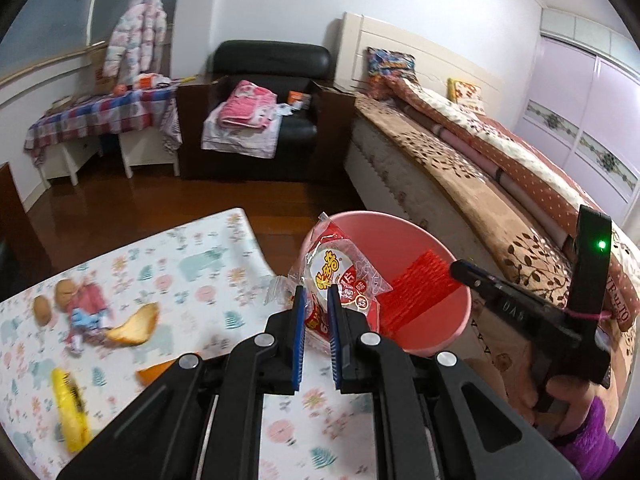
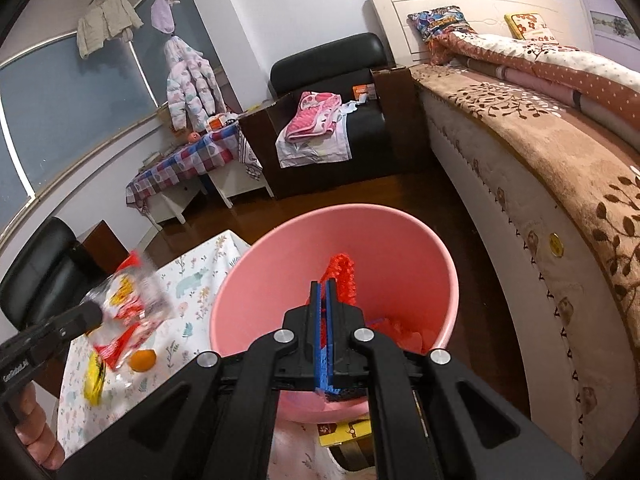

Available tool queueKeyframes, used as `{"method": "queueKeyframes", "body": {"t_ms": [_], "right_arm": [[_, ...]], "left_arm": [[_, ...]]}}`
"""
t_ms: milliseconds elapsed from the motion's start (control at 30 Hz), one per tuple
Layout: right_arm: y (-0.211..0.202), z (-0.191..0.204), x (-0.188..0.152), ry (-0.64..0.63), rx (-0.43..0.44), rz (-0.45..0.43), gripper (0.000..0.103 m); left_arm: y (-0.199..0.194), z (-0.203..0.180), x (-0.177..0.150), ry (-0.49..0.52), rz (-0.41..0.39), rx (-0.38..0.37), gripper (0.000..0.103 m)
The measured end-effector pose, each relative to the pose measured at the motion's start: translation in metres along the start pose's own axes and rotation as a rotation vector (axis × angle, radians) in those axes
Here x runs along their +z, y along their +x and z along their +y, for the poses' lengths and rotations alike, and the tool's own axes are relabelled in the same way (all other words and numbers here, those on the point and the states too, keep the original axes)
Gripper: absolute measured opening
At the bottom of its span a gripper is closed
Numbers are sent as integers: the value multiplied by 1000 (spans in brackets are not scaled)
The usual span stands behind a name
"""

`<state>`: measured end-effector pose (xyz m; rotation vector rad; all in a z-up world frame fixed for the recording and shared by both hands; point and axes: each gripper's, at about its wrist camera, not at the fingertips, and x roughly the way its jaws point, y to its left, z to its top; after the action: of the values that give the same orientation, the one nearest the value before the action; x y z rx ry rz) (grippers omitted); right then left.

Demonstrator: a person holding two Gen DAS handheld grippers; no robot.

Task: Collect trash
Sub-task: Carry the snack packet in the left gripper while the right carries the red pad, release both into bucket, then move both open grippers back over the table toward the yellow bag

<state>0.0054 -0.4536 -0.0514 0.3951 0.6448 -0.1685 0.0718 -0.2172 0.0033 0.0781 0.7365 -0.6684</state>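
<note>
Red netting (image 2: 343,276) pinched in right gripper (image 2: 324,286) over pink bin (image 2: 240,280); left gripper (image 1: 316,294) clamping snack wrapper (image 1: 340,276)

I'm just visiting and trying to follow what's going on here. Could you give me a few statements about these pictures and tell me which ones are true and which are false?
1. The left gripper is clamped on a red and clear snack wrapper. True.
2. The right gripper is empty. False: it pinches a red foam net over the bin.
3. The pink bin stands on the flowered tablecloth. False: it stands beside the table, next to the bed.
4. A yellow wrapper and peel pieces lie on the tablecloth. True.
5. The black armchair is bare. False: folded pink cloth lies on its seat.
</note>
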Motion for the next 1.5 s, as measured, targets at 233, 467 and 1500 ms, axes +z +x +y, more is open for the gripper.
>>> {"method": "queueKeyframes", "body": {"t_ms": [233, 467, 1500], "right_arm": [[3, -12, -5, 30, -19, 14, 3], [7, -21, -7, 56, -41, 29, 3], [-9, 26, -16, -22, 34, 33, 33]], "left_arm": [[34, -23, 7, 36, 24, -18, 10], [55, -29, 12, 28, 38, -21, 38], [6, 13, -29, -33, 27, 54, 41]]}}
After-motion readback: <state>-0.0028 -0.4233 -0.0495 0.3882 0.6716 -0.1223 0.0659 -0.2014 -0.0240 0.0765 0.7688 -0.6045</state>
